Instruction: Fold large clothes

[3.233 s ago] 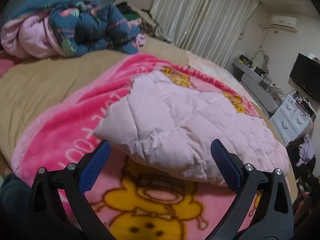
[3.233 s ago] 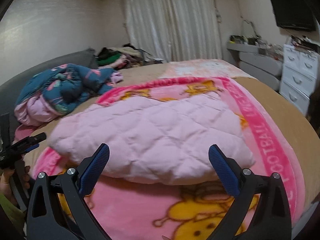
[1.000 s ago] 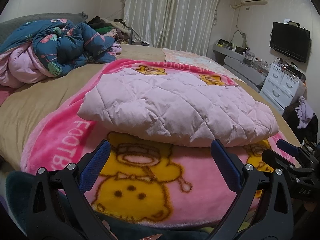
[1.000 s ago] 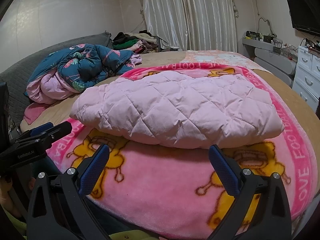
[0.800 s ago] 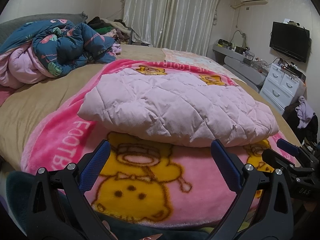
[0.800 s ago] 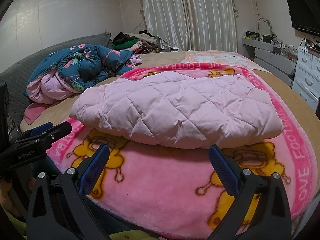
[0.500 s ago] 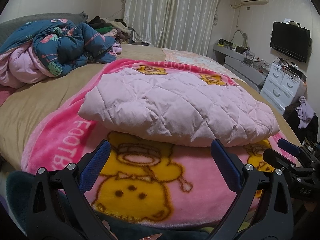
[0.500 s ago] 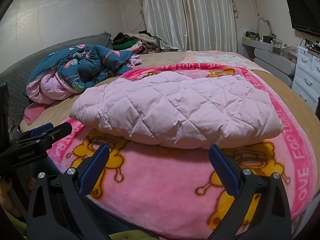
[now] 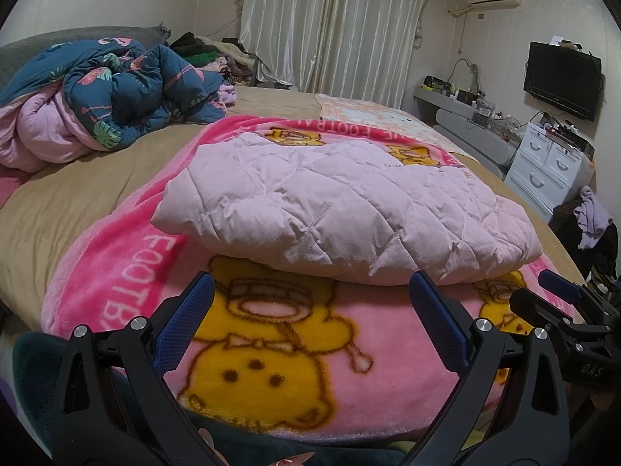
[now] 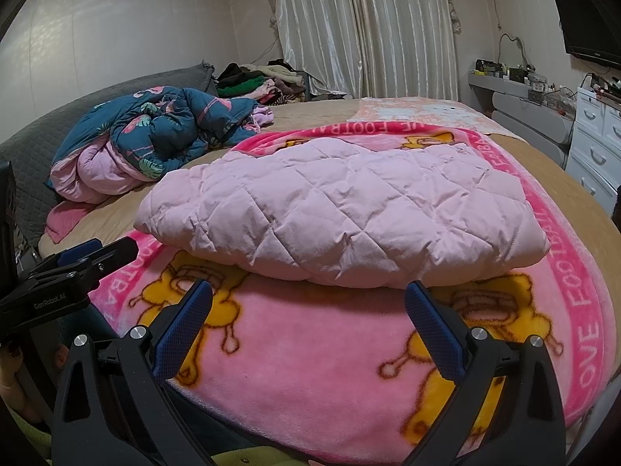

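Note:
A pale pink quilted coat [image 9: 341, 209] [image 10: 341, 209] lies folded into a thick rectangle on a bright pink cartoon blanket [image 9: 271, 345] [image 10: 310, 353] spread over the bed. My left gripper [image 9: 308, 303] hangs open at the near edge of the blanket, short of the coat, with nothing between its blue pads. My right gripper [image 10: 308, 306] is open too, level with the coat's front edge and apart from it. Each gripper also shows in the other's view, low at the side.
A crumpled blue floral duvet with pink lining [image 9: 104, 89] [image 10: 155, 132] lies at the back left of the tan bed [image 9: 58, 202]. More clothes [image 10: 256, 77] are piled by the curtains. White drawers [image 9: 551, 163] and a wall TV [image 9: 562, 77] stand at the right.
Since 3.2 s ago both grippers have pulled back from the coat to the bed's near edge. Over the last second nothing has moved.

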`<state>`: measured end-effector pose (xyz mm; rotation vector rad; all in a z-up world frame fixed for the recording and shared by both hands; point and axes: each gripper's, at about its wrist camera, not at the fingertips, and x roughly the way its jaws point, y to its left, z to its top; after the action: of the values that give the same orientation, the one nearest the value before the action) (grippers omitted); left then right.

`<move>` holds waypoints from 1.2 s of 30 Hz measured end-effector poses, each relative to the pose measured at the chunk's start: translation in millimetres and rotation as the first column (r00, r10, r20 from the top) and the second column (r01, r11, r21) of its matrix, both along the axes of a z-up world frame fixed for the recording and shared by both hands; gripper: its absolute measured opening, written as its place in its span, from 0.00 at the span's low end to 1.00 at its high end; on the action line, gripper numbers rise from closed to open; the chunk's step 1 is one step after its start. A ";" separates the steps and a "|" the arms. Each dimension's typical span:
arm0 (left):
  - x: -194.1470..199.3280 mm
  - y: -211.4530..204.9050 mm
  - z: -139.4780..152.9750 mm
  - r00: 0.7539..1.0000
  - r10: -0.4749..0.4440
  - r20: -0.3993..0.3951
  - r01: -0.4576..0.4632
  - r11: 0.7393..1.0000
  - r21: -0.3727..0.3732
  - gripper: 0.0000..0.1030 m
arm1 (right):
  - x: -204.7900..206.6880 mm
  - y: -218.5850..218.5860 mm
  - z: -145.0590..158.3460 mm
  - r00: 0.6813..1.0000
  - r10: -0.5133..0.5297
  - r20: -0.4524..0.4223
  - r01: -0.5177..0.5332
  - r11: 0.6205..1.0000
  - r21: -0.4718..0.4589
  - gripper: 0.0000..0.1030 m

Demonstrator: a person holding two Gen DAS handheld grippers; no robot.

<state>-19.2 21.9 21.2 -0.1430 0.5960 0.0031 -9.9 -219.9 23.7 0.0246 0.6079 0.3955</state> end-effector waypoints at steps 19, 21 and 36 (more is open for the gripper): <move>-0.6 -0.7 0.4 1.000 -0.001 -0.001 0.001 1.000 0.001 0.91 | 0.0 0.2 -0.2 1.000 0.000 0.000 0.000 1.000 0.002 0.96; -0.7 -0.9 0.5 1.000 -0.002 -0.001 0.002 1.000 0.000 0.91 | -0.7 0.2 -0.1 1.000 0.001 -0.001 -0.001 1.000 0.001 0.96; -1.0 -0.2 -0.9 1.000 -0.011 -0.004 0.011 1.000 0.002 0.91 | -2.2 4.9 -1.8 1.000 0.000 -0.005 0.000 1.000 -0.001 0.96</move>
<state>-20.2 21.7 20.3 -0.1379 0.6011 -0.0071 -12.1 -215.0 21.9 0.0241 0.6132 0.3953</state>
